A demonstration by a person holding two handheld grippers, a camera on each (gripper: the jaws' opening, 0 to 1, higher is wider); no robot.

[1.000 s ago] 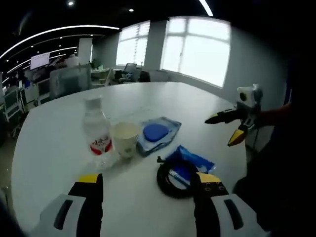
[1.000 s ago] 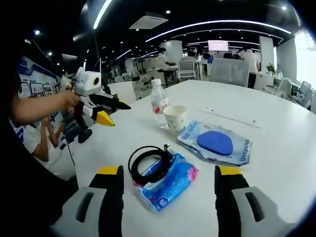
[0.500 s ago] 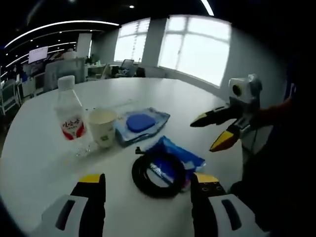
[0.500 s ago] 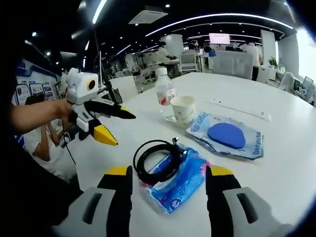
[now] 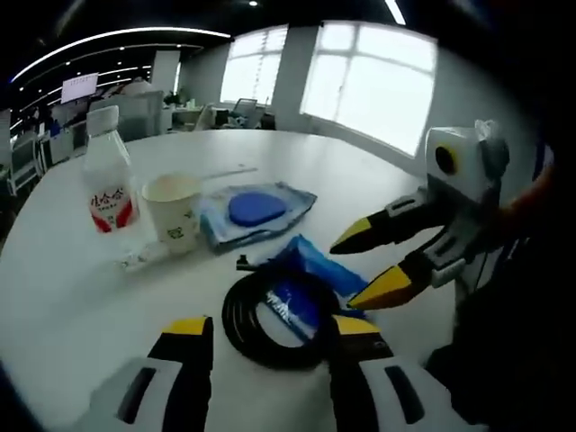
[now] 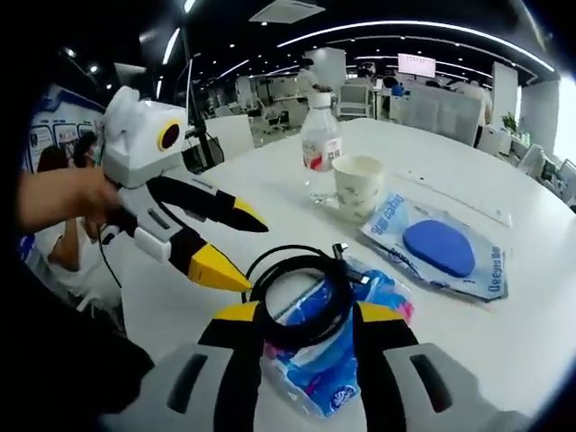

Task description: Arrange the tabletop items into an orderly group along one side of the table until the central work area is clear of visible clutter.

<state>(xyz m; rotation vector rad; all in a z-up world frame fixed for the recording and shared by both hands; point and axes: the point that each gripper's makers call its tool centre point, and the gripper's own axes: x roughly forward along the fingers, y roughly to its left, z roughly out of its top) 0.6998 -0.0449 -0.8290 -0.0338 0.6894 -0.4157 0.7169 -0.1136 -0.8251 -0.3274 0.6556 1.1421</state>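
Our left gripper [image 5: 263, 326] and right gripper [image 6: 299, 317] both spread wide, holding nothing, over the black cable coil [image 6: 301, 292] half-hiding a blue packet [image 6: 317, 364], bottle [image 5: 105, 187], cup [image 5: 173, 209] beyond on white table [image 5: 63, 297]

black cable coil [image 5: 270, 310] atop blue packet [image 5: 310, 279], beside pouch [image 5: 252, 211], cup [image 5: 173, 209], upright bottle [image 5: 106, 184]

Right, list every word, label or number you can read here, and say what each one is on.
Nothing reads clearly enough to quote.
Bottle: red label with white characters, too blurred to read.
Cup: small dark print, too small.
Blue packet under the cable: white print, blurred.
Pouch: dark lettering along its edge, illegible.
Distant screen: too small.
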